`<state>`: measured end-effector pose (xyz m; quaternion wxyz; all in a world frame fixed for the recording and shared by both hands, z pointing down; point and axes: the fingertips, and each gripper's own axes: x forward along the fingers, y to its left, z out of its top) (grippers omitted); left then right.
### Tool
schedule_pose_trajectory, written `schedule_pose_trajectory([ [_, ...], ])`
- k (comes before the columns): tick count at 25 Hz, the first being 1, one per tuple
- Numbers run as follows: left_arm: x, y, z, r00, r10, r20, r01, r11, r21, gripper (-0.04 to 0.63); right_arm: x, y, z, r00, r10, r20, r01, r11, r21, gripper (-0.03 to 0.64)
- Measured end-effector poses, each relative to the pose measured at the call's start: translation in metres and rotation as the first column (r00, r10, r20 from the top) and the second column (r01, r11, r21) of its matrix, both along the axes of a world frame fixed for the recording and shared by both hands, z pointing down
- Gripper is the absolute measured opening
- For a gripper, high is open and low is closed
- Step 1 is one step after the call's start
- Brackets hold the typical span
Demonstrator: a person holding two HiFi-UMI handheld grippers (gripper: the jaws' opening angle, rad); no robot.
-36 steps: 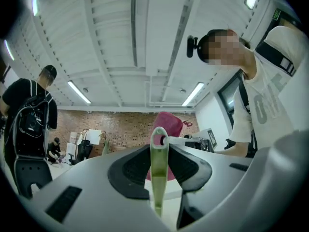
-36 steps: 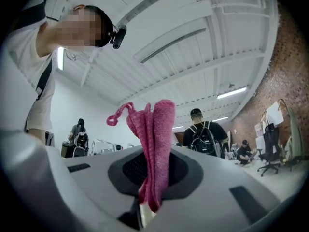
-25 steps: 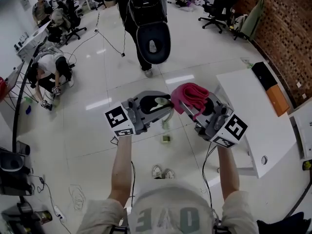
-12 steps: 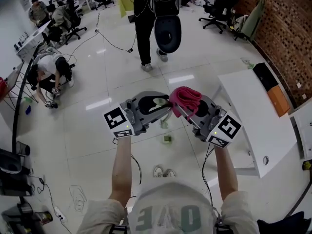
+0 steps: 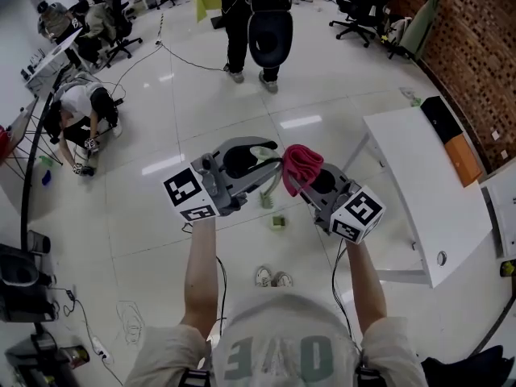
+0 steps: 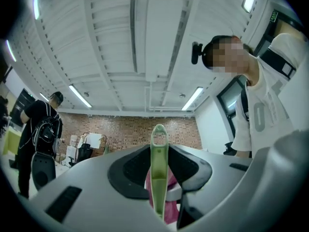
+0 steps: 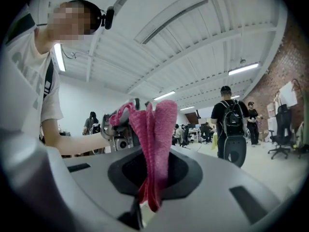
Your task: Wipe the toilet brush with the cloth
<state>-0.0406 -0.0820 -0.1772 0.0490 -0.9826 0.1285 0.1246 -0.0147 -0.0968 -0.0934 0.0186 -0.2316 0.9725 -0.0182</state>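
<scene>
In the head view my left gripper [image 5: 256, 161] is shut on the pale green toilet brush [image 5: 271, 185], which hangs down from the jaws over the floor. In the left gripper view the looped green handle [image 6: 158, 144] stands up between the jaws of that gripper [image 6: 158, 170], with pink cloth [image 6: 170, 211] just behind it. My right gripper [image 5: 310, 177] is shut on the bunched pink cloth [image 5: 301, 163], close to the brush's right side. In the right gripper view the cloth [image 7: 157, 129] rises out of the jaws of the right gripper [image 7: 153, 175].
A white table [image 5: 419, 176] stands to the right, by a brick wall. A small green object [image 5: 278, 222] lies on the floor below the grippers. A person with a backpack [image 5: 256, 6] stands ahead and another crouches at left [image 5: 81, 107]. Cables cross the floor.
The right gripper has come down and leftwards with the cloth, which now sits beside the brush. The left gripper shifted slightly. The person with the backpack has walked farther away.
</scene>
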Motion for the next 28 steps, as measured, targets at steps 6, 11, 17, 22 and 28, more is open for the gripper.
schedule_pose_trajectory([
  [6, 0.000, -0.008, -0.033, 0.996, 0.002, -0.088, -0.002, 1.000, 0.011, 0.117, 0.002, -0.017, 0.032, 0.998, 0.063, 0.032, -0.060, 0.994, -0.087, 0.031],
  [11, -0.006, -0.009, -0.045, 0.993, -0.038, -0.115, 0.040, 0.999, 0.017, 0.117, -0.005, -0.012, 0.059, 0.995, 0.083, 0.051, -0.075, 0.985, -0.154, 0.031],
  [17, -0.016, -0.013, -0.058, 0.981, -0.079, -0.175, 0.080, 0.997, -0.004, 0.117, -0.012, -0.008, 0.081, 0.992, 0.098, 0.076, -0.079, 0.972, -0.220, 0.031],
  [22, -0.022, -0.022, -0.049, 0.976, -0.149, -0.158, 0.147, 0.989, -0.020, 0.117, -0.002, 0.001, 0.078, 0.967, 0.243, 0.073, -0.227, 0.957, -0.181, 0.031],
  [28, -0.032, -0.045, -0.039, 0.936, -0.316, -0.154, 0.309, 0.948, -0.073, 0.117, -0.025, 0.030, 0.076, 0.956, 0.278, 0.089, -0.250, 0.937, -0.243, 0.031],
])
